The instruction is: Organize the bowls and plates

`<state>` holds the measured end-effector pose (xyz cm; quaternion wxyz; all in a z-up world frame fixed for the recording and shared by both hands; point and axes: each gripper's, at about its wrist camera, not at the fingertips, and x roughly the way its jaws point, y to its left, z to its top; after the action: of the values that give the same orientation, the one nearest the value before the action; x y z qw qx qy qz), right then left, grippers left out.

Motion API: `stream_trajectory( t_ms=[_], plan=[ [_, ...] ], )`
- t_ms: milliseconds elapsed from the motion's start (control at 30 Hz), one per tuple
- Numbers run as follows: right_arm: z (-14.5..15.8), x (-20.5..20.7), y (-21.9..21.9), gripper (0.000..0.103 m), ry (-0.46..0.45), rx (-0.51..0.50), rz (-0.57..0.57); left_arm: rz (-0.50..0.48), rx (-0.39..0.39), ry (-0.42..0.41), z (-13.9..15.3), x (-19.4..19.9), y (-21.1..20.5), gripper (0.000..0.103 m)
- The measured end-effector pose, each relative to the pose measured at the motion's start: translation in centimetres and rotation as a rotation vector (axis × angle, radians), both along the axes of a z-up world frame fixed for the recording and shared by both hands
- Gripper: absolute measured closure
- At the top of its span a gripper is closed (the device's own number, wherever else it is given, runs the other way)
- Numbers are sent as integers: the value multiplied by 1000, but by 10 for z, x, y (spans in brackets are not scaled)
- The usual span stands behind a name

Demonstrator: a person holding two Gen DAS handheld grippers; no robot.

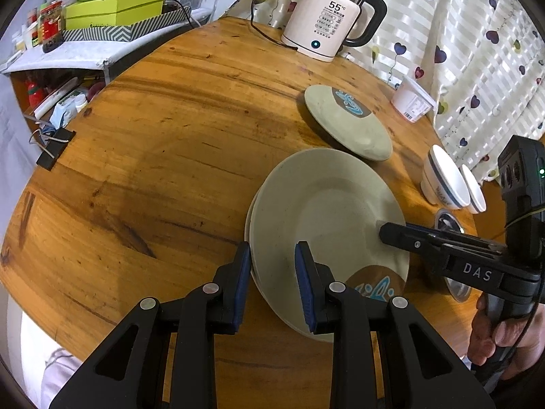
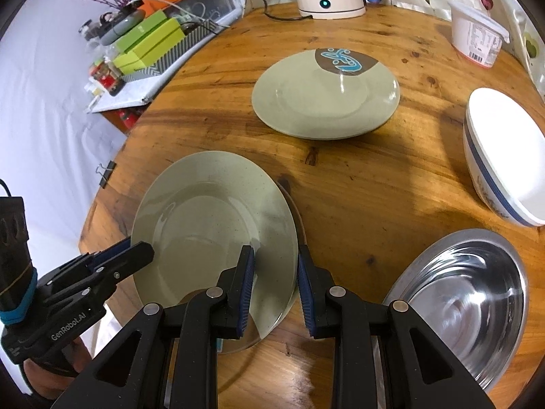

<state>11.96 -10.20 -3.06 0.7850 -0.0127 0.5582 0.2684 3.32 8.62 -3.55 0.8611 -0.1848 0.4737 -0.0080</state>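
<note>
A grey-green plate (image 1: 327,211) (image 2: 211,218) with a brown and blue patch hangs tilted just above the round wooden table (image 1: 163,156), held from both sides. A second rim shows just under it, like a stacked plate. My left gripper (image 1: 272,248) (image 2: 139,248) is shut on its left rim. On the opposite rim my right gripper (image 2: 276,252) (image 1: 385,230) is shut as well. A matching plate (image 1: 347,122) (image 2: 323,95) lies flat farther back. White bowls with a blue band (image 1: 442,180) (image 2: 504,156) stand nested at the right, and a steel bowl (image 2: 460,300) sits near the front right.
A white electric kettle (image 1: 327,20) with its cord stands at the table's back edge, a white lidded tub (image 2: 477,34) beside the curtain. A binder clip (image 1: 54,150) grips the table's left edge. A cluttered side shelf with green boxes (image 1: 115,6) stands beyond it.
</note>
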Motion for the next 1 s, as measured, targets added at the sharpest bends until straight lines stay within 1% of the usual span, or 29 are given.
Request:
stream_trajectory(
  t_ms=[200,733,1000],
  plan=[
    [1,-1,4,79,-22,-23,12,2,27,12,-3,0,-3,75],
    [0,-6,13,76,-111,-112,43,-2,55,8,-2,3,-6,75],
    [0,-7,15,76,-137,-125,47,-10,59,-1,-3,5,-5,75]
  ],
)
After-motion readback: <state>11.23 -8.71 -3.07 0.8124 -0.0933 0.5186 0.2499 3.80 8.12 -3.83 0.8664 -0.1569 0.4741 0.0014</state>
